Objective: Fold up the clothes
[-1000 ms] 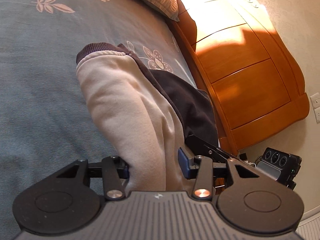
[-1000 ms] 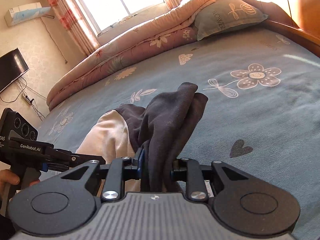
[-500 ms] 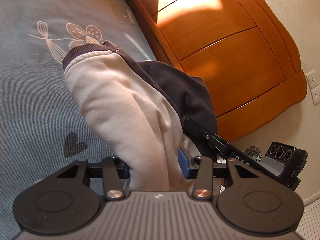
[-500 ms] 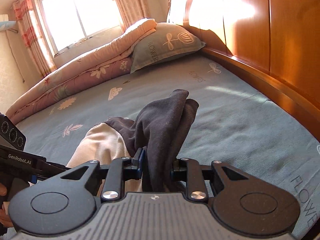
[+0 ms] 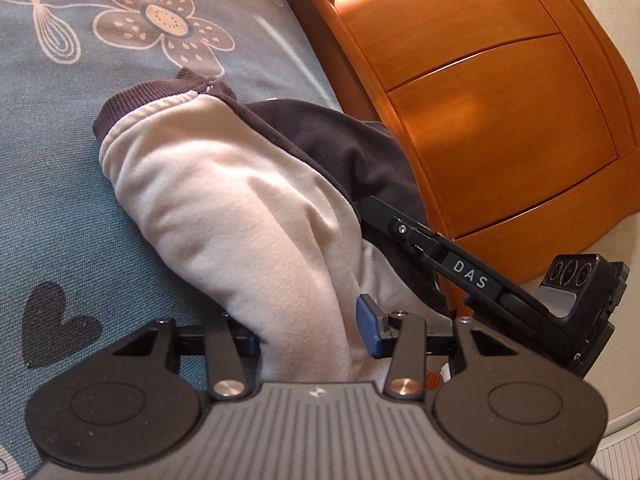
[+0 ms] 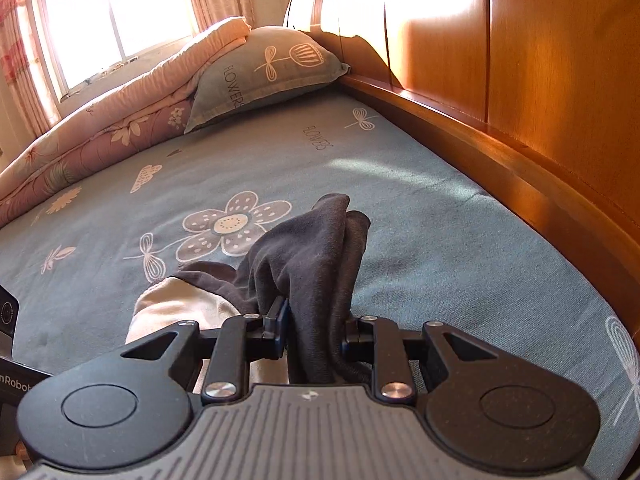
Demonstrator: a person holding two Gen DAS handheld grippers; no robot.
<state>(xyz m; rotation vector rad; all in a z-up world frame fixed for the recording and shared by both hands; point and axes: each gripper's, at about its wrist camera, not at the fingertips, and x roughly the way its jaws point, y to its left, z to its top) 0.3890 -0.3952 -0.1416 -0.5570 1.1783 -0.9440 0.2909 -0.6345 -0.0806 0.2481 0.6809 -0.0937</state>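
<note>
A folded garment (image 5: 240, 200), cream fleece inside and dark brown outside with a ribbed hem, hangs between both grippers above the blue bedsheet. My left gripper (image 5: 308, 332) is shut on its cream part, which fills the gap between the fingers. In the right wrist view my right gripper (image 6: 314, 336) is shut on the bunched dark part of the garment (image 6: 316, 264). The right gripper (image 5: 500, 284) shows in the left wrist view at the garment's right side, close to the wooden headboard.
The blue bedsheet (image 6: 420, 216) carries flower and heart prints. A wooden headboard (image 6: 540, 80) runs along the right. A pillow (image 6: 264, 76) and a rolled pink quilt (image 6: 100, 136) lie at the far end under a window. A cream wall (image 5: 624, 16) lies beyond the headboard.
Both grippers have carried the garment across the bed toward the headboard. The large flower print now lies just beyond the garment. The grips are unchanged.
</note>
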